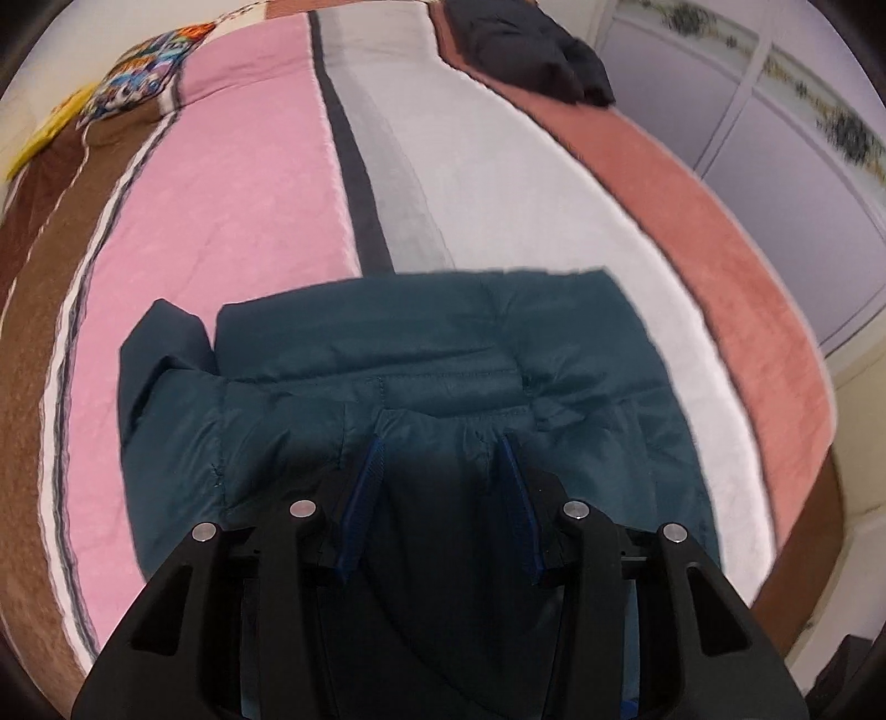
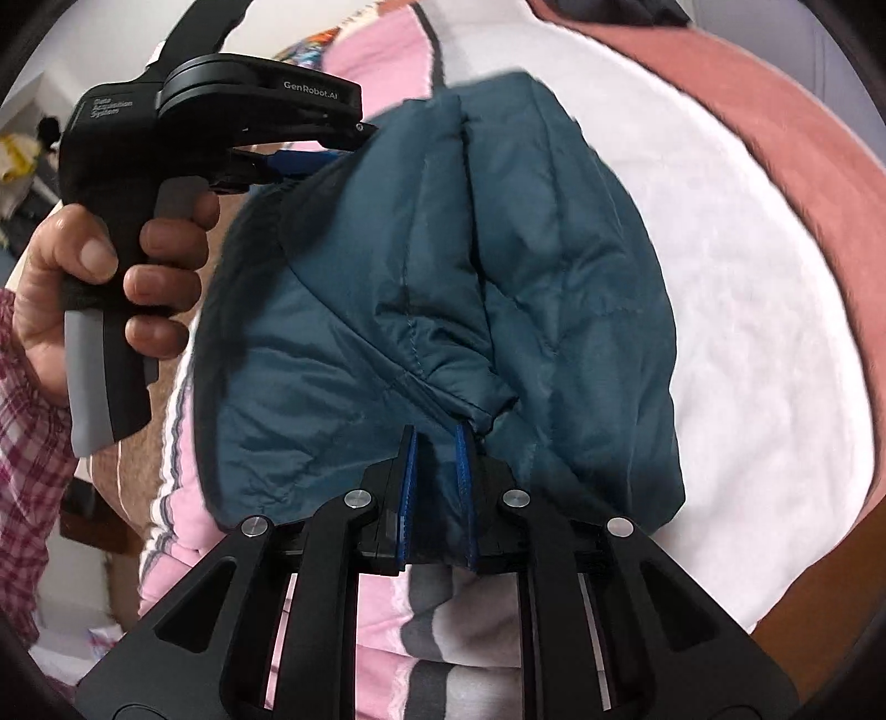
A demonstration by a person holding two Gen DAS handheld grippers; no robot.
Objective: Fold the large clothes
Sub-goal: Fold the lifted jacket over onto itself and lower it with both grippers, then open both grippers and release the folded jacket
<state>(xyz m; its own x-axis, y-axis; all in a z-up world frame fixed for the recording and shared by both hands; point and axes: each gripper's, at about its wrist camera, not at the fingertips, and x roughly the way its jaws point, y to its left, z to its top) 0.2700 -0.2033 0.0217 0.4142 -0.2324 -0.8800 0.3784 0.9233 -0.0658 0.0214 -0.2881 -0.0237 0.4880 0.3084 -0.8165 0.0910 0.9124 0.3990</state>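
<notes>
A dark teal quilted jacket [image 1: 432,354] lies partly folded on the striped bedspread [image 1: 232,199]. My left gripper [image 1: 440,443] has its blue pads apart with a thick fold of the jacket's near edge between them. My right gripper [image 2: 437,437] is shut on another edge of the jacket [image 2: 443,266] and holds it lifted off the bed. In the right wrist view, the left gripper [image 2: 310,158] shows at the upper left, held by a hand, its blue pads clamped on the jacket's far edge.
The bedspread has pink, grey, white and rust stripes. A dark folded garment [image 1: 526,50] lies at the far end of the bed. A patterned pillow [image 1: 144,77] sits at the far left. Wardrobe doors [image 1: 775,127] stand to the right.
</notes>
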